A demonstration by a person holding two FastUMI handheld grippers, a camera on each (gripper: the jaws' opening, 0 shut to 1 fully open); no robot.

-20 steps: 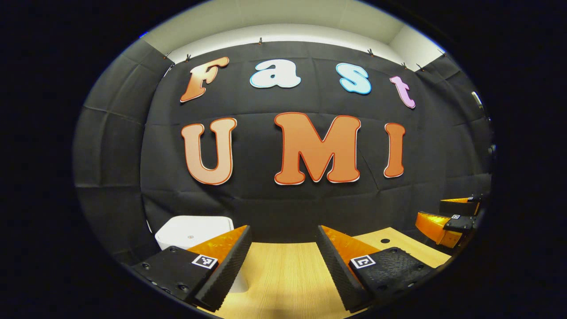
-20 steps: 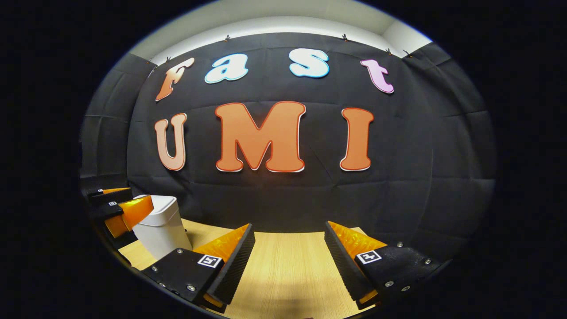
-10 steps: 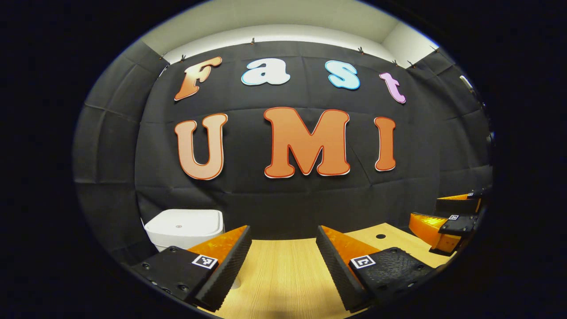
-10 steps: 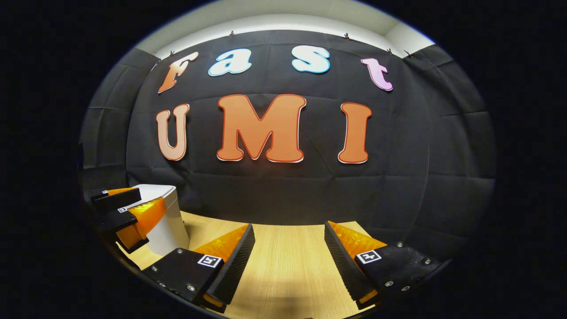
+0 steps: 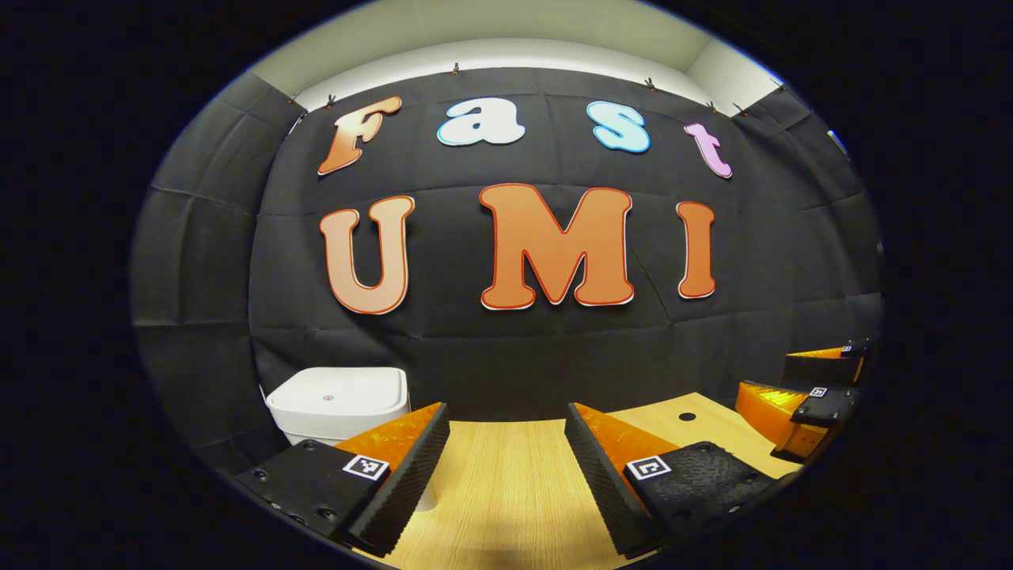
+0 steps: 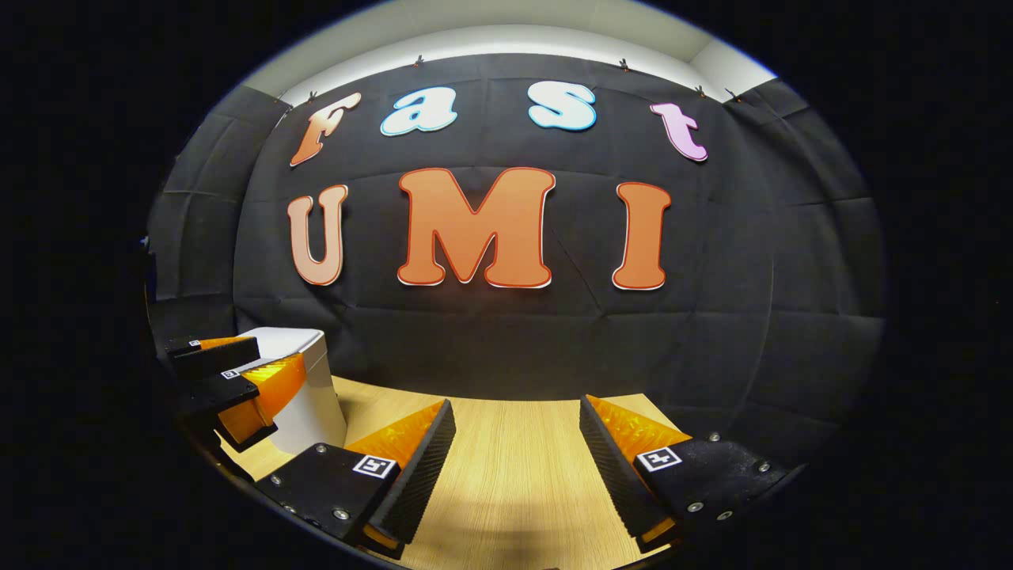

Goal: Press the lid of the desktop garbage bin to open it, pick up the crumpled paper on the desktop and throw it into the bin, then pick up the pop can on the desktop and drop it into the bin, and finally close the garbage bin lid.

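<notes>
Both grippers hang above the wooden desktop (image 5: 506, 483), level and facing the booth's back wall, which reads as a neutral ready posture and not a reach toward anything. In the left gripper view the left gripper (image 5: 506, 463) has its two fingers spread wide apart with only bare wood between them; it grasps and touches nothing. The white garbage bin (image 5: 336, 404) stands at the far left of the desktop, close against the wall, just behind and to the left of this gripper's left finger, its flat lid (image 5: 340, 396) lying down and shut. That placement puts the bin within easy reach of the left gripper, so a press on the lid would probably fall to that hand. A small dark hole (image 5: 687, 416) sits in the desktop toward the right. In the right gripper view the right gripper (image 6: 514, 459) is likewise released, fingers wide, empty, with clear wood between them; farther off at the left edge the left gripper hovers beside the bin, overlapping its near side without a contact that can be made out. Judging by the closed lid and empty grippers, the task stands either before its first step or after its last; the pictures cannot say which, since crumpled paper and pop can cannot be located.
</notes>
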